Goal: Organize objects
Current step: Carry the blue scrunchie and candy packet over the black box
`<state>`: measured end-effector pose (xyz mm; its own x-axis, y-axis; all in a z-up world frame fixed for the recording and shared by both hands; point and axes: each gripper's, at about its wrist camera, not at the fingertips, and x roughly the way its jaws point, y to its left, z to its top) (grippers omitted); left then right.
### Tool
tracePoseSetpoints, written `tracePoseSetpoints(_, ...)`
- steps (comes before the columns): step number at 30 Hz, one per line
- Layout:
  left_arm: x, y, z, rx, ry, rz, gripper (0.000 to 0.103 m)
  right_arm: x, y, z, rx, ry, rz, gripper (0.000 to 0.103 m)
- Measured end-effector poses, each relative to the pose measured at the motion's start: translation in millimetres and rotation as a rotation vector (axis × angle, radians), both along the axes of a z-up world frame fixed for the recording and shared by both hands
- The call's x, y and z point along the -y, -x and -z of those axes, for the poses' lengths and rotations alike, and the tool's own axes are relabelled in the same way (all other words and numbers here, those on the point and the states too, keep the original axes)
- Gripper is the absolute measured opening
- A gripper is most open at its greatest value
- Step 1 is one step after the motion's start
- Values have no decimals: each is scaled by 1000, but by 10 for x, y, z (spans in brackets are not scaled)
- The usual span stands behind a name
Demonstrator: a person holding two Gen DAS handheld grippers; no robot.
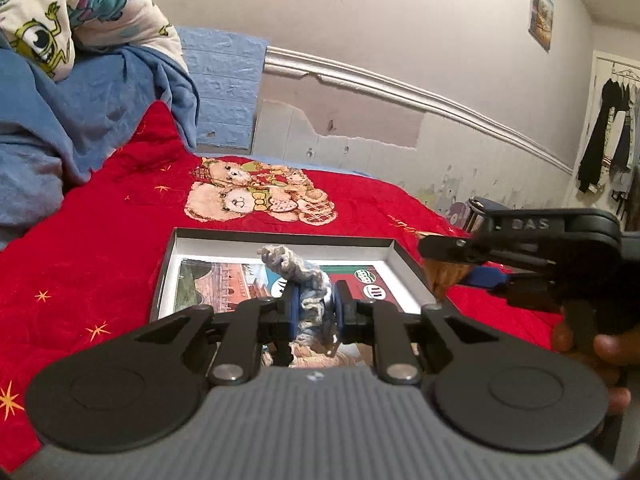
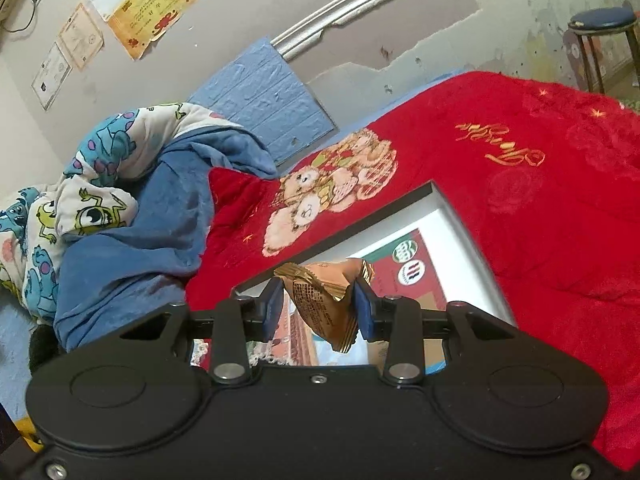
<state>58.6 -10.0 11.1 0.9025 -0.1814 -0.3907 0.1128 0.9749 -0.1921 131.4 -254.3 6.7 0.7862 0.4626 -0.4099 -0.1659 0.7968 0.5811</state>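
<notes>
A shallow open box (image 1: 394,254) with white walls and printed cards on its floor lies on the red bedspread. My left gripper (image 1: 314,312) hangs over the box, shut on a grey-blue knitted bundle (image 1: 304,280) that sticks up between the blue pads. In the right wrist view my right gripper (image 2: 320,308) is shut on a brown-gold snack packet (image 2: 324,300) above the same box (image 2: 456,216). From the left wrist view the right gripper (image 1: 448,268) shows at the box's right rim, held by a hand (image 1: 600,352), with the brown packet (image 1: 442,276) in it.
The red bedspread (image 1: 100,240) with a teddy-bear patch (image 1: 256,196) covers the bed. A heap of blue and cartoon-print bedding (image 1: 72,80) lies at the left. A wall runs behind the bed. A stool (image 2: 602,28) stands beyond the bed's far side.
</notes>
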Motion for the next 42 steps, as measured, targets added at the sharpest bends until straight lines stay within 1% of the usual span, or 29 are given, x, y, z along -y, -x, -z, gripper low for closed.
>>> tracePoseSetpoints(2,7,-63,1,-17,2,5,20,9,0,-18,2,2,3,36)
tracePoseSetpoints(7,129,-285,22,-45,-36,8,20,33,-55,-103,11,35,11,36)
tracePoseSetpoints(10,204,-448,22,-54,-16,12,20,55,-129,-129,13,50,27,36)
tracePoseSetpoints(13,281,-514,106,-65,-31,27,20,72,-242,-50,0,80,63,36)
tracePoseSetpoints(14,299,-534,145,-73,-30,32,20,80,-279,1,-10,76,67,37)
tracePoseSetpoints(17,347,-604,248,-101,-26,35,20,135,-374,226,-55,4,53,37)
tracePoseSetpoints(19,404,-650,293,-108,-56,34,20,122,-409,320,-77,3,49,37)
tracePoseSetpoints(21,453,-681,320,-116,-94,21,20,117,-411,366,-81,-8,41,37)
tracePoseSetpoints(24,469,-726,334,-139,-79,20,20,78,-400,404,-76,-5,33,37)
tracePoseSetpoints(26,497,-739,329,-142,-86,17,20,43,-403,434,-87,6,28,37)
tracePoseSetpoints(30,584,-751,378,-152,-142,10,20,-20,-413,497,-105,13,22,37)
tracePoseSetpoints(33,650,-734,439,-149,-208,2,20,-80,-422,515,-110,39,19,37)
tracePoseSetpoints(37,645,-769,508,-174,-198,5,20,-131,-418,562,-121,63,16,37)
tracePoseSetpoints(42,626,-792,549,-185,-190,8,21,-177,-413,603,-129,90,10,37)
